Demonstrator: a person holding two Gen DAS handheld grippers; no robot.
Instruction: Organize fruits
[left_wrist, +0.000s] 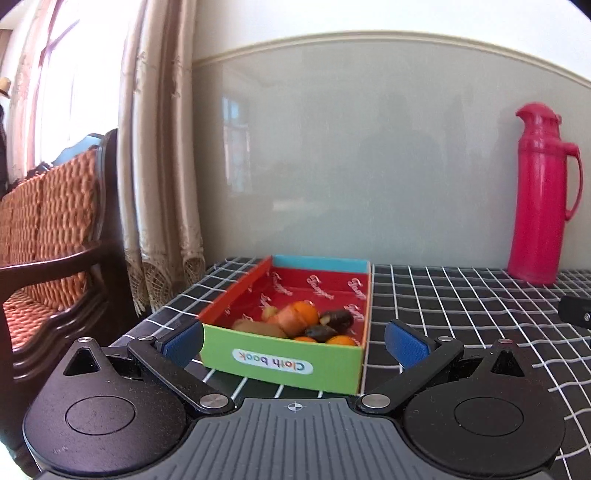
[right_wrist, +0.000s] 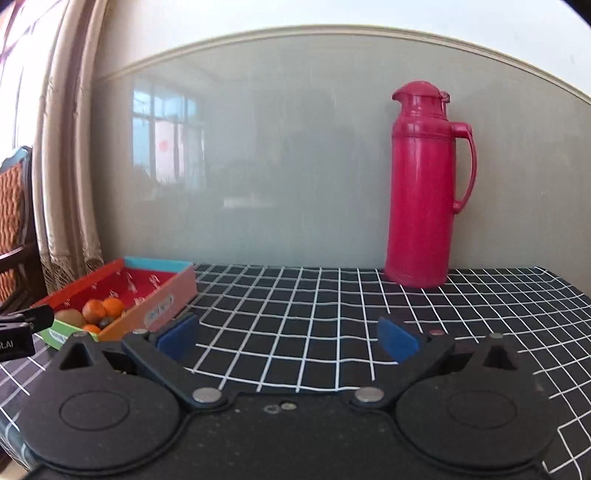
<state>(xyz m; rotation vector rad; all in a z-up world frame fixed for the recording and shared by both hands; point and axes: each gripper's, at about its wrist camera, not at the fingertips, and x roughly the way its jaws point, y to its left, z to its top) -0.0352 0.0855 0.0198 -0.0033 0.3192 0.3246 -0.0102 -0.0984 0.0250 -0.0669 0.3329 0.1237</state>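
Observation:
A colourful cardboard box (left_wrist: 280, 363) with a green front and red lining sits on the black checked tablecloth. Several fruits lie in its near end: oranges (left_wrist: 304, 312), a kiwi (left_wrist: 258, 328) and dark fruits (left_wrist: 338, 319). My left gripper (left_wrist: 293, 341) is open and empty, its blue pads (left_wrist: 404, 343) on either side of the box's near end. The box also shows at the left of the right wrist view (right_wrist: 147, 310), with oranges (right_wrist: 103, 308) and a kiwi (right_wrist: 70, 316) in it. My right gripper (right_wrist: 288, 336) is open and empty above bare tablecloth, right of the box.
A tall pink thermos (left_wrist: 541, 195) stands at the back right against the grey wall panel; it also shows in the right wrist view (right_wrist: 424, 188). A wooden chair with a woven orange cushion (left_wrist: 51, 236) and curtains (left_wrist: 162, 166) stand left of the table. The left gripper's body (right_wrist: 22, 328) shows at the left edge.

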